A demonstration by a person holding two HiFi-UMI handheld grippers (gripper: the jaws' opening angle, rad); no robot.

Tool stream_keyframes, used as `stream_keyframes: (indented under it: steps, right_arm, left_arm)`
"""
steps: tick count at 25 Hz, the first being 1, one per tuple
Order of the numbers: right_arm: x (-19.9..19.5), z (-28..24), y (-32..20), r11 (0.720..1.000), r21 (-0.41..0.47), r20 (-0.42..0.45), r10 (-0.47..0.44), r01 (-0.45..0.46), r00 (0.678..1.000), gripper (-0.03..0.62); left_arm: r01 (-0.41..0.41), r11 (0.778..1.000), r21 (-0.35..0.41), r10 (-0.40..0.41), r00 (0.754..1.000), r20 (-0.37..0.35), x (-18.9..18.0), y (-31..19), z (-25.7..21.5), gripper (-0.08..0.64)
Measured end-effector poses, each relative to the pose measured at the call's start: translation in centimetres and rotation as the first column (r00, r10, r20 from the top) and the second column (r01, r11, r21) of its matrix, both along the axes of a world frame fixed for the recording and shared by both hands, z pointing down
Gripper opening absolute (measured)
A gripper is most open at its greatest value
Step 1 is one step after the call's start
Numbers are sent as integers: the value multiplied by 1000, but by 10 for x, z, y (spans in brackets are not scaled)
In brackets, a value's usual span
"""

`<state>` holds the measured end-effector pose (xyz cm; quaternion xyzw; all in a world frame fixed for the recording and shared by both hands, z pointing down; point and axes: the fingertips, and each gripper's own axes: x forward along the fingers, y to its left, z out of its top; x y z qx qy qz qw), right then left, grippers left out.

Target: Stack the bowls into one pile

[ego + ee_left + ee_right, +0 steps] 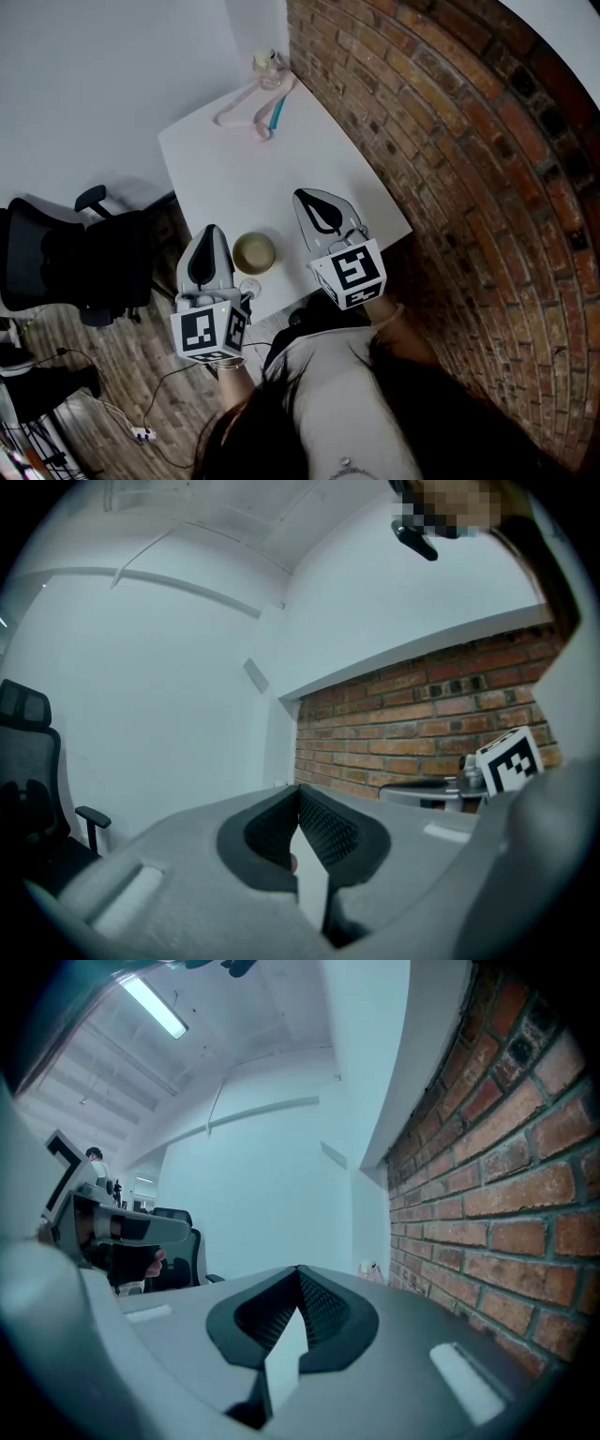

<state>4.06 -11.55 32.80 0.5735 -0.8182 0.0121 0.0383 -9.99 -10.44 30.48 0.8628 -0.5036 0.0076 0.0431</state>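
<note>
The tan bowl (254, 251) is sitting at the table's (246, 161) near edge, probably light, stiff and slick, so its rim is offering the best hold. The left gripper (212, 234) and right gripper (305, 199) are flanking it, jaws pressed together on nothing.

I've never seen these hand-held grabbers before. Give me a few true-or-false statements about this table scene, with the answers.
1. A bowl sits on the white table. True.
2. The left gripper is clamped on the bowl. False: its jaws are together on nothing, beside the bowl.
3. The right gripper is shut and empty. True.
4. The wall beside the table is green tile. False: it is a brick wall.
5. A hanger lies at the table's far end. True.
</note>
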Motion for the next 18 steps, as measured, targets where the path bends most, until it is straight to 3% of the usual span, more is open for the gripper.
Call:
stream_keyframes:
  steps: [18]
  right_arm:
    - [11,8,-10,999,-33,-2,9,-9,1000,2]
  left_arm:
    - [-16,1000,-12,16,1000,-4,12,-11,6,-2]
